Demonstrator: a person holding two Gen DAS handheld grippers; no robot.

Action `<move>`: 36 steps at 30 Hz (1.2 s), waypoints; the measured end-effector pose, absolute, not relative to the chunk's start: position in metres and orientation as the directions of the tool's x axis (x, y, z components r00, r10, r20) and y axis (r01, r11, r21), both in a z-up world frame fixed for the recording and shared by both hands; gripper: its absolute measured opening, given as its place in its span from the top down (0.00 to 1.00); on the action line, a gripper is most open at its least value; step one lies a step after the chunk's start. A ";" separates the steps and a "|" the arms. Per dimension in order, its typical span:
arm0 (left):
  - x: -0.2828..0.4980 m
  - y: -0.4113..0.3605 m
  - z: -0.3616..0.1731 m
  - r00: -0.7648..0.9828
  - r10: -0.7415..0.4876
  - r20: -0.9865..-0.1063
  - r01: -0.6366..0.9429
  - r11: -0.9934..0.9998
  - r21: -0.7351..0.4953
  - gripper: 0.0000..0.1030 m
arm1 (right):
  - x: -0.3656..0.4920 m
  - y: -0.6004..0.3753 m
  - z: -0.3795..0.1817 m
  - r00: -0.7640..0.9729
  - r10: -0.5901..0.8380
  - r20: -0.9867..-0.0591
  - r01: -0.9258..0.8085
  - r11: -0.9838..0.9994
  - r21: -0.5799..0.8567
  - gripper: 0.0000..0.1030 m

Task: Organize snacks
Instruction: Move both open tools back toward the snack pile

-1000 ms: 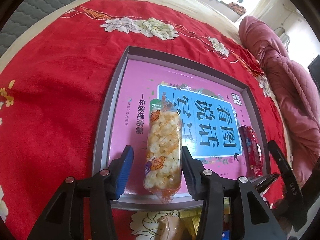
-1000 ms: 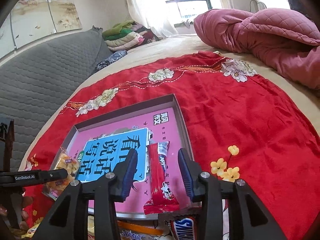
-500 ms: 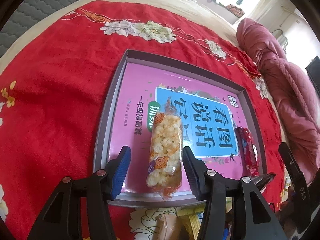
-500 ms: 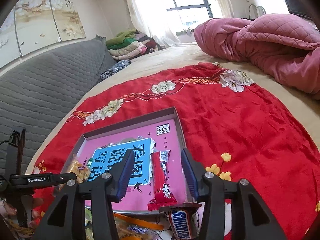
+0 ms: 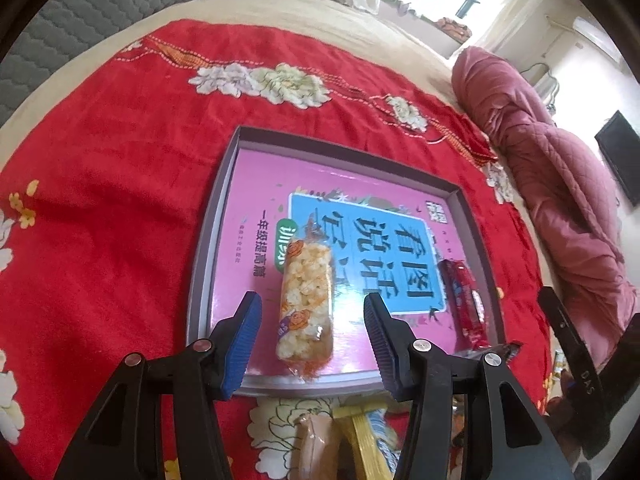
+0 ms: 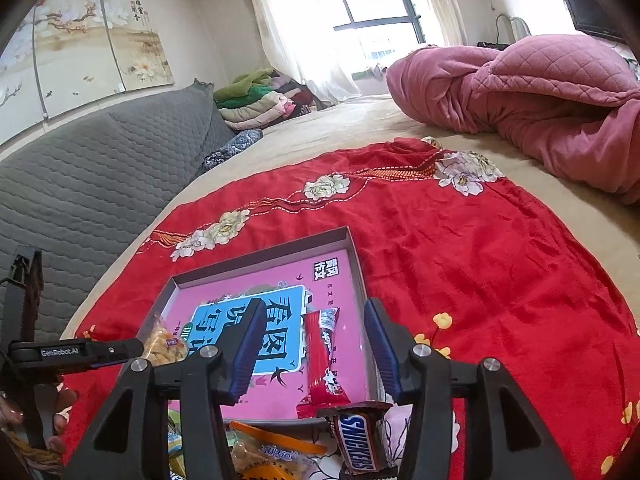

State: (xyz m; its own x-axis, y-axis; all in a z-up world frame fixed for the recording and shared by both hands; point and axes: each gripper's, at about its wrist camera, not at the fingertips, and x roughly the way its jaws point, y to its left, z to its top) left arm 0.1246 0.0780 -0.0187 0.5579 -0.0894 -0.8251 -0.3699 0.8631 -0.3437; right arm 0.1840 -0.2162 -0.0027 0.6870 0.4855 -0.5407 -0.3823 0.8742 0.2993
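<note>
A shallow grey tray (image 5: pixel 208 248), lined with a pink printed sheet, is laid on a red flowered cloth (image 5: pixel 100 200) spread over the bed. Inside the tray, a clear popcorn snack pack (image 5: pixel 306 300) is seen near its front edge, and a red candy bar (image 6: pixel 322 356) lies along its right wall. The left tool (image 5: pixel 312 330) is held open, clear of the pack. The right tool (image 6: pixel 312 348), whose jaws have just been opening, grips nothing. A Snickers bar (image 6: pixel 358 444) lies just outside the tray's front edge.

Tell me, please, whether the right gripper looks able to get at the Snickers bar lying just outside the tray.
Probably yes: the right gripper is open and empty, and the Snickers bar lies uncovered just below it, beside the tray.
</note>
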 end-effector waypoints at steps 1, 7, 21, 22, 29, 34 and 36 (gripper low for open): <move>0.123 0.077 -0.016 0.561 -0.091 -0.823 -0.365 0.865 -0.345 0.47 | 0.183 -0.216 -0.002 0.687 0.488 -0.539 -0.384 0.873 0.301 0.48; 0.114 0.073 -0.002 0.573 -0.109 -0.813 -0.343 0.868 -0.358 0.47 | 0.178 -0.219 0.006 0.690 0.498 -0.526 -0.395 0.867 0.303 0.47; 0.098 0.054 0.011 0.571 -0.155 -0.806 -0.273 0.890 -0.364 0.47 | 0.168 -0.244 0.019 0.716 0.467 -0.519 -0.351 0.883 0.310 0.39; 0.098 0.054 0.011 0.569 -0.158 -0.807 -0.271 0.890 -0.366 0.47 | 0.167 -0.245 0.019 0.717 0.464 -0.520 -0.351 0.885 0.305 0.39; 0.094 0.049 0.012 0.560 -0.171 -0.811 -0.253 0.896 -0.364 0.47 | 0.155 -0.241 0.015 0.702 0.462 -0.541 -0.363 0.887 0.286 0.39; 0.092 0.045 0.007 0.539 -0.173 -0.825 -0.245 0.904 -0.350 0.47 | 0.148 -0.237 0.010 0.685 0.460 -0.566 -0.372 0.888 0.271 0.39; 0.090 0.044 0.004 0.530 -0.174 -0.830 -0.244 0.906 -0.346 0.47 | 0.146 -0.236 0.008 0.679 0.460 -0.572 -0.376 0.887 0.267 0.39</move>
